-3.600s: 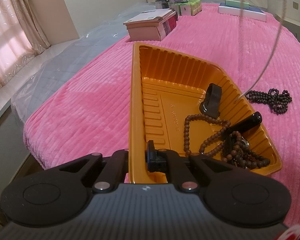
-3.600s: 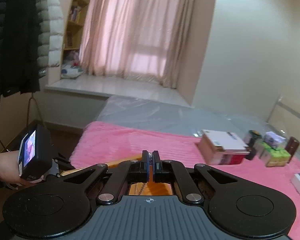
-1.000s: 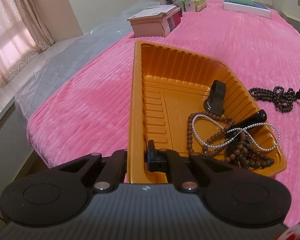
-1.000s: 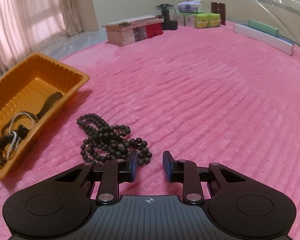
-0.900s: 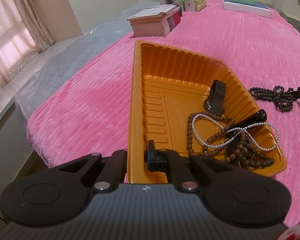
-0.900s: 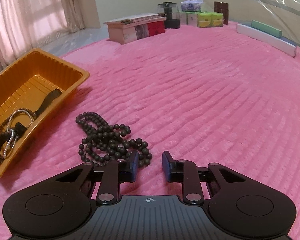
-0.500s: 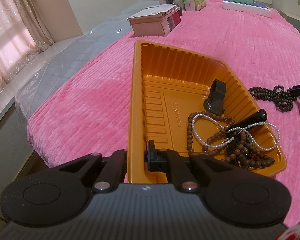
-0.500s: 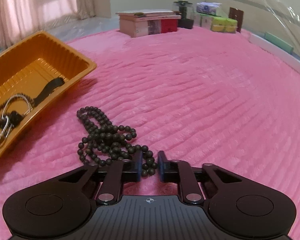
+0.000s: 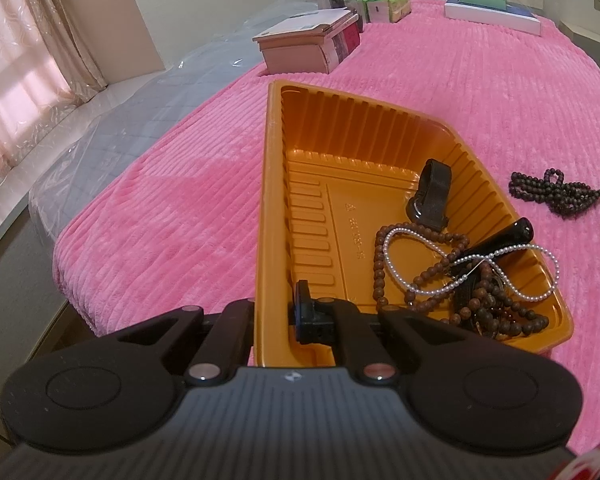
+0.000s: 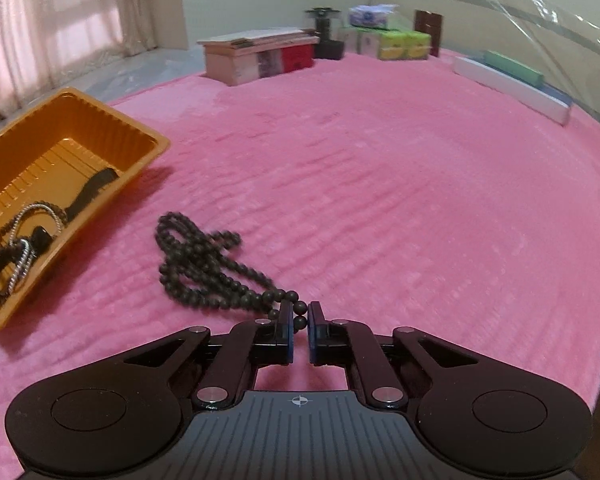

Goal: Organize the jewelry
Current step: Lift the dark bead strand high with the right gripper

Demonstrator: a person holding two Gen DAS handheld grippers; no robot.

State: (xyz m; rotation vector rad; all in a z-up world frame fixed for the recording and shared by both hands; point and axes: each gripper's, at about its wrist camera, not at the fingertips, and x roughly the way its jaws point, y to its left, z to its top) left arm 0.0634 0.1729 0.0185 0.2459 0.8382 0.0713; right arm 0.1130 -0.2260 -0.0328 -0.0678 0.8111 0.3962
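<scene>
Since half a second ago the right gripper has narrowed its jaws onto the near end of the dark bead necklace, pinching a few beads between the fingertips; the strand's remainder trails toward 10 o'clock across the pink blanket. At 9 o'clock sits the orange tray. On the left wrist view, the left gripper clamps the tray's near wall, one finger inside, one outside. Inside the tray lie a brown bead strand, a pearl strand and a black clip. Boxes stand at 12 o'clock.
</scene>
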